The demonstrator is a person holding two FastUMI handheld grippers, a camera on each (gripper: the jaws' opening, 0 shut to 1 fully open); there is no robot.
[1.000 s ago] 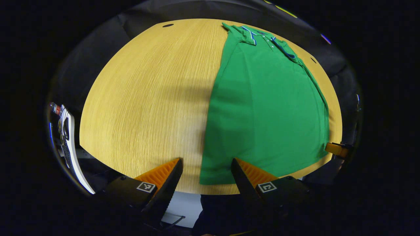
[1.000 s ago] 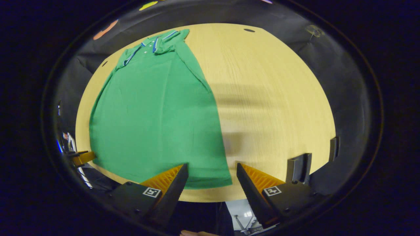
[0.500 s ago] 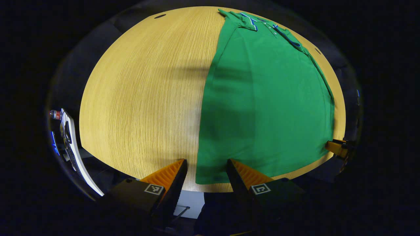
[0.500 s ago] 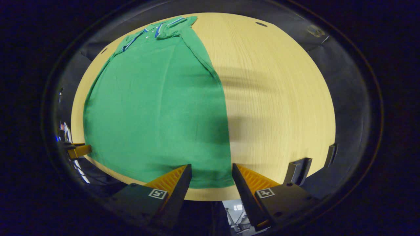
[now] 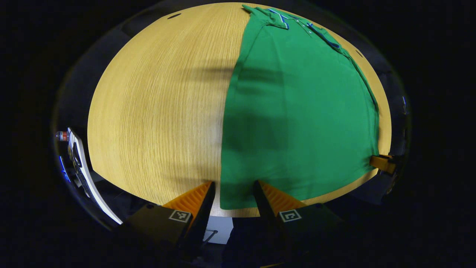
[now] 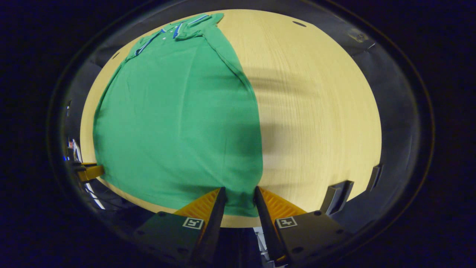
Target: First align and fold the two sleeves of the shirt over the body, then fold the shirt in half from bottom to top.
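Note:
A green polo shirt (image 5: 297,111) lies flat on the wooden table (image 5: 156,111), with its blue-trimmed collar (image 5: 286,20) at the far end and its hem along the near edge. My left gripper (image 5: 232,188) is open, its fingers straddling the hem's left corner. In the right gripper view the shirt (image 6: 178,111) spreads to the left, and my right gripper (image 6: 240,191) is open a little less wide, with the hem's right corner between its fingers. Each view shows one finger of the other gripper (image 5: 381,163) (image 6: 89,172) at the opposite hem corner.
Bare table top (image 6: 319,111) stretches beside the shirt on both sides. Dark brackets (image 6: 336,193) stand at the near right table edge. A white object (image 5: 80,163) and a small bottle (image 5: 63,136) sit off the table's left side.
Both grippers have moved forward and down onto the hem corners. Their fingers have narrowed around the fabric, the right gripper more than the left.

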